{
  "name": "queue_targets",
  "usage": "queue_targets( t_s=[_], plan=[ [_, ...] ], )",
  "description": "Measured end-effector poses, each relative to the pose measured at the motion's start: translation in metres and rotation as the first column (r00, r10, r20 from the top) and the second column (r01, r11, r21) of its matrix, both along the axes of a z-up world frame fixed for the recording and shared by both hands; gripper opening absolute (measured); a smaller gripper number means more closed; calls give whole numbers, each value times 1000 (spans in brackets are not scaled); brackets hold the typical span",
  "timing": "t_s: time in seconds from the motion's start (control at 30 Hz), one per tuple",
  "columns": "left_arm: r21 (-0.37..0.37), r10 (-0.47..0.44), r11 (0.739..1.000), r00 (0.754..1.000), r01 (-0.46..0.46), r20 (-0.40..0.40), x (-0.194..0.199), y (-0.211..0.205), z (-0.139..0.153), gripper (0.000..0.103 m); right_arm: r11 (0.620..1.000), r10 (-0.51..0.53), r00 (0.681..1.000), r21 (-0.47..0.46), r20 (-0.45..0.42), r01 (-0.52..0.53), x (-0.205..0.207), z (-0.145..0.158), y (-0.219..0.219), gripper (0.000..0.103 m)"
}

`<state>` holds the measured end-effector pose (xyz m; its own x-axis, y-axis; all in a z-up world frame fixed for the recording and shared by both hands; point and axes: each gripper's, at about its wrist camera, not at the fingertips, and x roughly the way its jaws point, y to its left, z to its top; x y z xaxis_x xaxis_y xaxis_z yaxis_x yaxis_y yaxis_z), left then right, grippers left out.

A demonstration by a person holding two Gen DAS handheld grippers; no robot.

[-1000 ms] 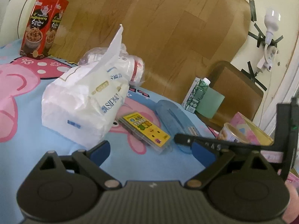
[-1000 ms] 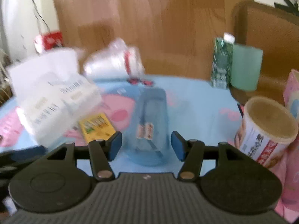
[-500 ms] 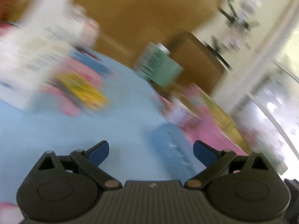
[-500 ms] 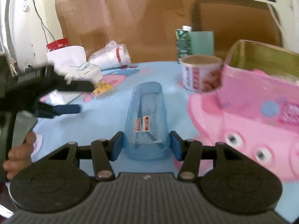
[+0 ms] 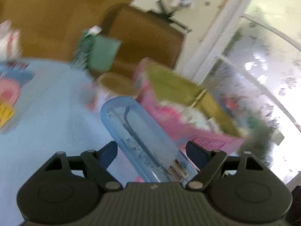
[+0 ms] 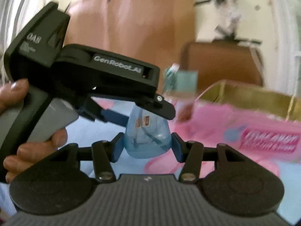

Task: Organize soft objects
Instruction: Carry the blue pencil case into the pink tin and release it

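The right gripper [image 6: 146, 148] clamps the near end of the translucent blue case [image 6: 147, 139] while the left gripper [image 5: 151, 153], jaws closing but pads apart from it, straddles its far end, with the pink box [image 5: 180, 124] crowding at two o'clock and bare blue cloth [image 5: 52, 116] at nine.

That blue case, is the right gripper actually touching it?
Touching. In the right wrist view both blue pads of the right gripper press against the sides of the blue case, with no gap showing.
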<state>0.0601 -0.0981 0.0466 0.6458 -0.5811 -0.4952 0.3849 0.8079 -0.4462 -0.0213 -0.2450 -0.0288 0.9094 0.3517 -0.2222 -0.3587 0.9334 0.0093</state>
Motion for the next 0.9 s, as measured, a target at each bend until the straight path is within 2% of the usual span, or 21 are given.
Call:
queue_targets(
  t_s=[0.1, 0.2, 0.37, 0.5, 0.57, 0.67, 0.7, 0.9],
  plan=[
    [22, -57, 998, 997, 56, 46, 22, -35, 22, 82, 996, -89, 994, 9, 66, 88, 10, 10, -20, 56],
    [51, -120, 992, 988, 116, 96, 45, -76, 30, 82, 983, -183, 979, 28, 94, 181, 23, 19, -44, 56],
    [71, -208, 977, 975, 202, 85, 88, -140, 23, 84, 945, -327, 944, 43, 41, 325, 62, 23, -88, 56],
    [125, -203, 974, 973, 190, 105, 102, -174, 16, 90, 904, -428, 904, -8, 4, 428, 97, 16, -109, 57],
    [136, -186, 976, 978, 171, 99, 105, -180, 13, 90, 879, -476, 879, -23, -6, 476, 103, 12, -117, 58],
    [114, -176, 979, 981, 166, 83, 103, -173, 10, 95, 882, -469, 883, 31, -34, 470, 102, 9, -129, 60],
    [116, -167, 981, 982, 156, 89, 100, -168, 9, 96, 883, -466, 884, 51, -34, 467, 98, 9, -131, 63],
    [100, -138, 986, 987, 130, 77, 88, -140, 9, 96, 879, -472, 881, 85, 17, 469, 73, 10, -128, 63]
  ],
)
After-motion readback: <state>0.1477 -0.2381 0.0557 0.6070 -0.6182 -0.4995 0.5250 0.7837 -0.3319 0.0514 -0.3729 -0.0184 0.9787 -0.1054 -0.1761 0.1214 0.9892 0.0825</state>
